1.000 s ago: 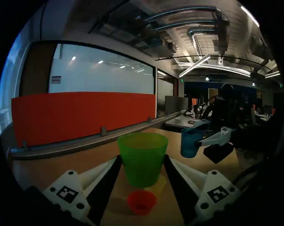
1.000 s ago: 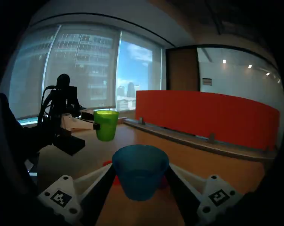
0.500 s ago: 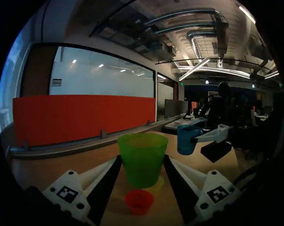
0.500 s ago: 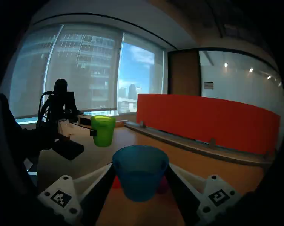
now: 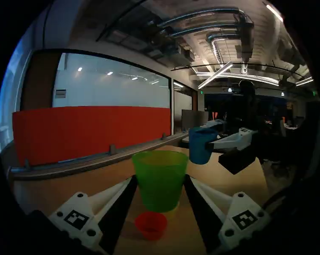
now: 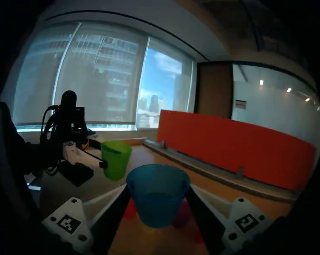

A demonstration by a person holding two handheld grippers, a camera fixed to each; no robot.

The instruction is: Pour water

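Observation:
In the left gripper view, my left gripper (image 5: 160, 187) is shut on a green cup (image 5: 160, 178), held upright above the wooden table (image 5: 66, 187). Farther right, the right gripper (image 5: 206, 146) holds a blue cup (image 5: 199, 144) raised close to the green cup's rim level. In the right gripper view, my right gripper (image 6: 158, 199) is shut on the blue cup (image 6: 158, 193), upright, with water inside. To the left of it hangs the green cup (image 6: 115, 159) in the left gripper (image 6: 106, 161).
A small red cup (image 5: 151, 225) stands on the table below the green cup, with a yellow one partly hidden behind it. Red and pink cups (image 6: 181, 212) peek out under the blue cup. An orange partition (image 5: 87, 131) borders the table's far side.
The blue cup has risen and come closer to the green cup. In the right gripper view the green cup has shifted down and nearer. Both cups stay gripped and upright.

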